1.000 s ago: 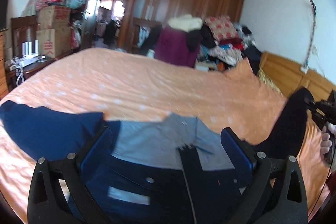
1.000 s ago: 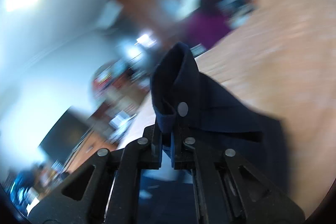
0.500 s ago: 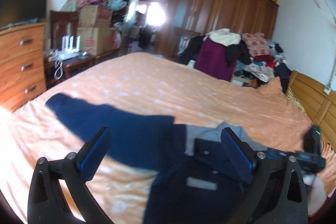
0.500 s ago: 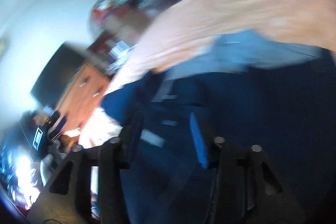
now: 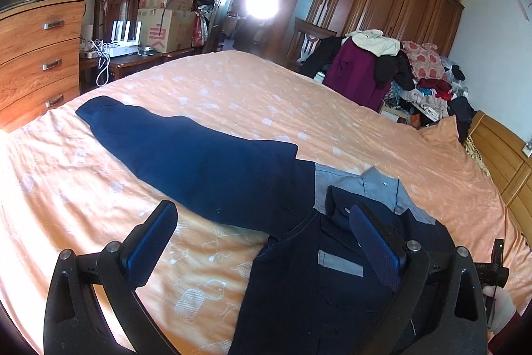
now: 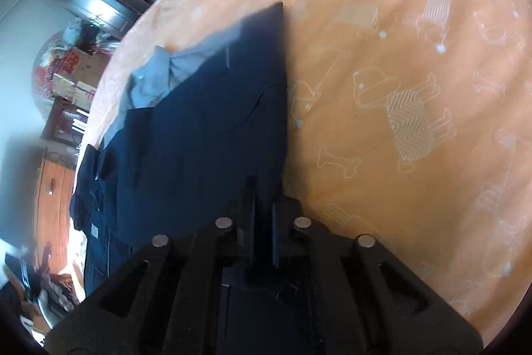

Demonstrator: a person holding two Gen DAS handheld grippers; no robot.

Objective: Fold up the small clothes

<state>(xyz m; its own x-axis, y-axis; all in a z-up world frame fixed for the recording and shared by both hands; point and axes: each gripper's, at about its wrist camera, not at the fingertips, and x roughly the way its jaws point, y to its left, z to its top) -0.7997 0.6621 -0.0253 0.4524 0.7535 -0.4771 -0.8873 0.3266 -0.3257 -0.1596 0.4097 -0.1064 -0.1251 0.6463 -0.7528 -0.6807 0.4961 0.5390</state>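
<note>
Your left hand-held gripper is covering part of the navy shirt, and the shirt's lower body is running off the bottom edge of the left wrist view. In the right wrist view, your right hand-held gripper is hiding the shirt's near corner, so you are not seeing whether cloth is lying between its close-set fingers. The far room there is blurring past reading. Your hand is being cut off by the frame's lower right edge.
</note>
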